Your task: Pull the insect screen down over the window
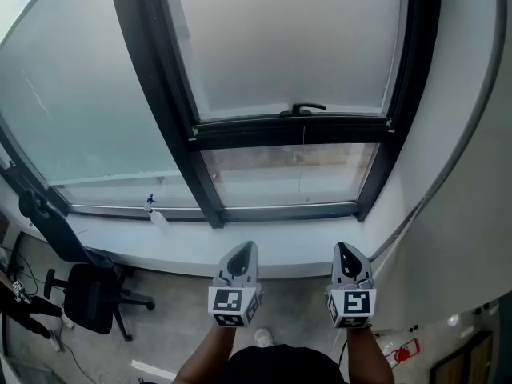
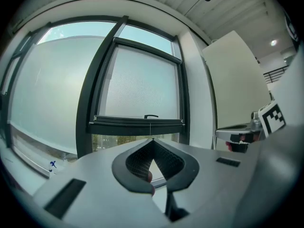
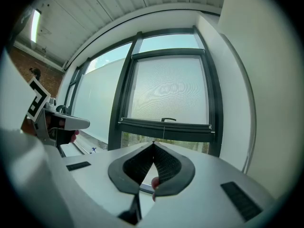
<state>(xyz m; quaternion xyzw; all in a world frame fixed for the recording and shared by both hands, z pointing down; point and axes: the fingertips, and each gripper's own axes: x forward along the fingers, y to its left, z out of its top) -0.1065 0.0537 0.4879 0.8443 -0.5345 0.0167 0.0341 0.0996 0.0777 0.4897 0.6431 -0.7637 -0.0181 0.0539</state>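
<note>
White window sill (image 1: pixel 280 250), a small blue-topped bottle (image 1: pixel 157 217) at its left

Insect screen (image 1: pixel 288 38): pale grey mesh, flat, covering the upper and larger part of the right-hand pane.
Bottom bar (image 1: pixel 336 129): dark, level, above the window's lower edge.
Handle (image 1: pixel 308 108): small, black, at the bar's middle.
Window (image 1: pixel 160 94): dark frame; a strip of bare glass shows below the bar.
</note>
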